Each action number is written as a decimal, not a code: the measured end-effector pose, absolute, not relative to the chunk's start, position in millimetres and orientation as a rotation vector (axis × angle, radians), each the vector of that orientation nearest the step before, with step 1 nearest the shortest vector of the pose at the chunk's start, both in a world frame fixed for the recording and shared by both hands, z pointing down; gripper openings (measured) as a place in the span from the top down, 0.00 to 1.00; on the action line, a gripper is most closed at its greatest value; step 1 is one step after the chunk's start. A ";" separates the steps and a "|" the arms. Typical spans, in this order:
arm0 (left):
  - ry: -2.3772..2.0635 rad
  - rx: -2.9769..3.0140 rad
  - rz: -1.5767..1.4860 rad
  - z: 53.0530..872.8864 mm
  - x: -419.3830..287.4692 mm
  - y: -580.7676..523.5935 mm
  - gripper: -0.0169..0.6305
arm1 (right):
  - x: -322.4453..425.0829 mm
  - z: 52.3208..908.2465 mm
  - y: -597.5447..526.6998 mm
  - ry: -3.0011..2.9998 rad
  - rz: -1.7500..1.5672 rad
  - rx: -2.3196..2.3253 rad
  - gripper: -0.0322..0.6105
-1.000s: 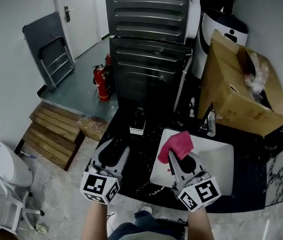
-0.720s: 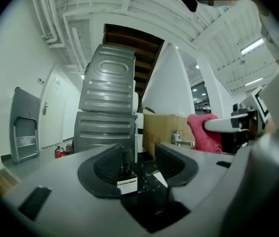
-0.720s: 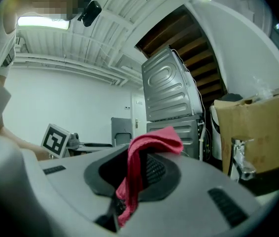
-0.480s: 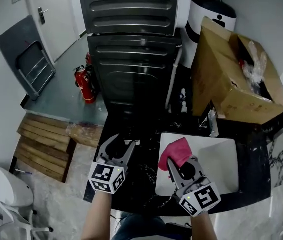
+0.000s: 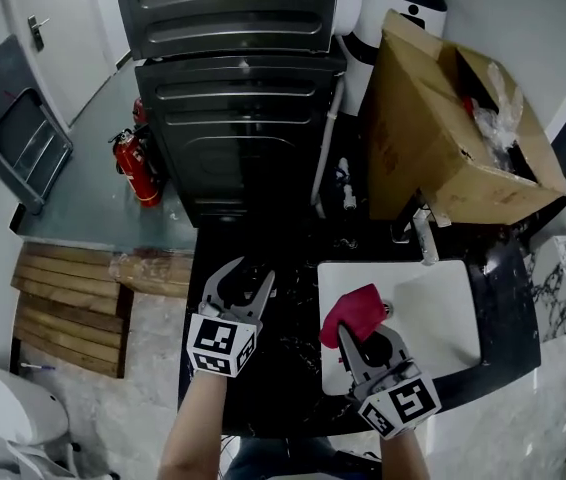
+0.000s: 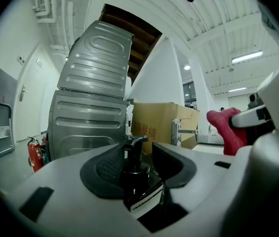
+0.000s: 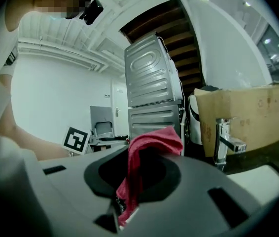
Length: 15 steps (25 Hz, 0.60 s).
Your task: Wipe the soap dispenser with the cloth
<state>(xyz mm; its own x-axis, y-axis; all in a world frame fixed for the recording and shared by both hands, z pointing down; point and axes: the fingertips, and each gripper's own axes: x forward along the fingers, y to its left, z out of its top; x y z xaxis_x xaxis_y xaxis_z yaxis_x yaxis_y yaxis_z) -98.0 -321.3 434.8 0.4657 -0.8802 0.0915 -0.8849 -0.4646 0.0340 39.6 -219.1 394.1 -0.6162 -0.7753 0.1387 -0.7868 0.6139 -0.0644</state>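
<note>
Pinching red cloth (image 5: 353,310), right gripper (image 5: 366,332) hovers over sink (image 5: 435,313).

Indoor light is even and dim; ceiling strips (image 6: 247,57) glare. Gripper views show fisheye distortion with black corners.

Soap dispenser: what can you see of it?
The soap dispenser is a dark bottle with a black pump head, a curved spout, and a white printed label low on its front. It stands upright between the jaws of the left gripper, which have just been closing; pad contact is unclear.
</note>
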 end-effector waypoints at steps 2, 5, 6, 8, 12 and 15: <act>-1.599 2.648 0.117 435.0 -96.2 -326.9 0.71 | 35.6 394.7 -218.8 -2.718 0.171 1.326 0.87; -1.630 2.662 0.126 434.5 -98.2 -329.4 0.82 | 32.4 393.5 -217.6 -2.704 0.156 1.322 0.87; -1.622 2.661 0.119 434.3 -98.9 -329.6 0.83 | 31.8 392.8 -217.7 -2.700 0.151 1.322 0.87; -1.592 2.662 0.115 434.1 -98.5 -329.4 0.83 | 30.9 390.8 -218.5 -2.690 0.135 1.321 0.87; -1.543 2.675 0.137 434.0 -92.4 -319.6 0.83 | 27.3 383.7 -221.5 -2.683 0.095 1.310 0.87; -1.488 2.705 0.139 432.9 -83.2 -301.3 0.83 | 21.6 377.8 -223.6 -2.685 0.050 1.284 0.87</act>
<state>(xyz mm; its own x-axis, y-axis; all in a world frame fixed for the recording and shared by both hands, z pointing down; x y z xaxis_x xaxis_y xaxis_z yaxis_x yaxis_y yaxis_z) -83.2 -301.3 432.9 0.5327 -0.8400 0.1032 -0.8446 -0.5354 0.0012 21.6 -223.6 377.8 -0.6168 -0.7702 0.1624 -0.7757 0.6298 0.0405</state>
